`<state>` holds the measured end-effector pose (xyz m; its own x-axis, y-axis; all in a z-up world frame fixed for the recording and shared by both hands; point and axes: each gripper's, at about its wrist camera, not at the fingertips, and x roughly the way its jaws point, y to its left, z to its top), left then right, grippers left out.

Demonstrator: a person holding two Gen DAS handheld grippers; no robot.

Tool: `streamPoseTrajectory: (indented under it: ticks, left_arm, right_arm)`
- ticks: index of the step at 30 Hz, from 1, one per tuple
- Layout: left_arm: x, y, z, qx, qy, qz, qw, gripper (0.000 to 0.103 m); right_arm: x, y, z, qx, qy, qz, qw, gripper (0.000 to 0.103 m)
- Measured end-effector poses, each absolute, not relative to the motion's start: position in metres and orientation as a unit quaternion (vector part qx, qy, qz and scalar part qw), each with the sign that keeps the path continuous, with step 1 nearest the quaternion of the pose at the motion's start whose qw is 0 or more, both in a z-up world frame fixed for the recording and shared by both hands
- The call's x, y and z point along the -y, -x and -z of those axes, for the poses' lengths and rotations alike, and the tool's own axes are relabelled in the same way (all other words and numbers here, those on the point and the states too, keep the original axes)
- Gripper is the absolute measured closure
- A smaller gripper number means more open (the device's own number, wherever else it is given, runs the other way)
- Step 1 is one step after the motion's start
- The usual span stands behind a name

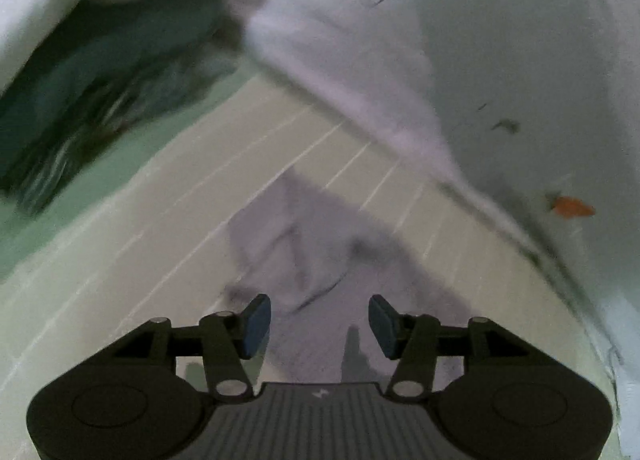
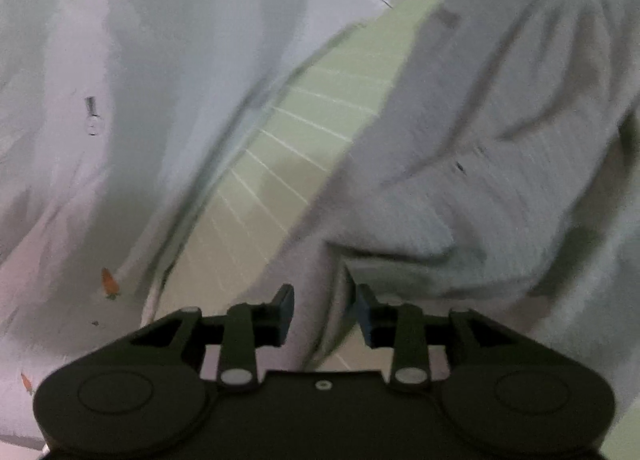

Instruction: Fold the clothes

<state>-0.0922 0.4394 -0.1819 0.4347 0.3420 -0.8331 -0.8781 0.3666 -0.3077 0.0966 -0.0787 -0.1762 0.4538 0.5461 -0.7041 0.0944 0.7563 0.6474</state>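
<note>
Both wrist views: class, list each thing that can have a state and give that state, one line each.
left gripper: open, nothing between its pads.
right gripper: open, a fabric fold between the fingers, unpinched.
grey garment: rumpled, lying on the lined green mat.
carrot-print sheet: creased, beside the mat.

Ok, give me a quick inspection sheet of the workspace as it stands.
Surface: pale green mat with white lines, partly covered.
Job's things: grey garment lying rumpled on the mat; white carrot-print fabric beside it.
Clutter: dark blurred shape at far left, cannot identify.
Grippers: left tool open, empty, above grey cloth; right tool open, a fold of cloth between its fingers, not pinched.
Cables: nothing seen.
Surroundings: nothing seen.
</note>
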Motion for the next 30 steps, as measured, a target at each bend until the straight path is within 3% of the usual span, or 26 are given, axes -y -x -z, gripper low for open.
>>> streamPoseTrajectory:
  ticks: [4, 6, 8, 12, 13, 14, 16, 20, 30]
  left_arm:
    - [-0.438, 0.106, 0.207, -0.364, 0.404, -0.418, 0.728, 0.048]
    - [-0.441, 0.108, 0.213, -0.365, 0.407, -0.420, 0.724, 0.046]
    - [-0.445, 0.108, 0.212, -0.355, 0.407, -0.415, 0.732, 0.037]
    - [-0.449, 0.096, 0.209, -0.357, 0.392, -0.416, 0.739, 0.038]
    - [-0.449, 0.092, 0.209, -0.358, 0.385, -0.420, 0.740, 0.042]
    - [-0.449, 0.089, 0.208, -0.359, 0.378, -0.424, 0.740, 0.065]
    - [-0.451, 0.087, 0.209, -0.368, 0.385, -0.430, 0.729, 0.099]
    - [-0.454, 0.093, 0.195, -0.357, 0.388, -0.435, 0.730, 0.101]
    - [-0.441, 0.114, 0.074, -0.264, 0.313, -0.410, 0.815, 0.101]
  right_arm:
    - [0.079, -0.098, 0.191, -0.520, -0.337, -0.125, 0.775, 0.067]
    - [0.079, -0.100, 0.197, -0.525, -0.352, -0.117, 0.766, 0.059]
    - [0.080, -0.101, 0.203, -0.529, -0.365, -0.109, 0.758, 0.056]
    - [0.081, -0.105, 0.210, -0.528, -0.376, -0.097, 0.755, 0.056]
    - [0.081, -0.106, 0.211, -0.526, -0.379, -0.096, 0.755, 0.056]
    - [0.081, -0.107, 0.211, -0.522, -0.382, -0.097, 0.757, 0.059]
    - [0.080, -0.109, 0.210, -0.512, -0.385, -0.102, 0.761, 0.068]
    - [0.073, -0.113, 0.201, -0.495, -0.360, -0.128, 0.780, 0.098]
    - [0.091, -0.104, 0.165, -0.452, -0.391, -0.153, 0.787, 0.101]
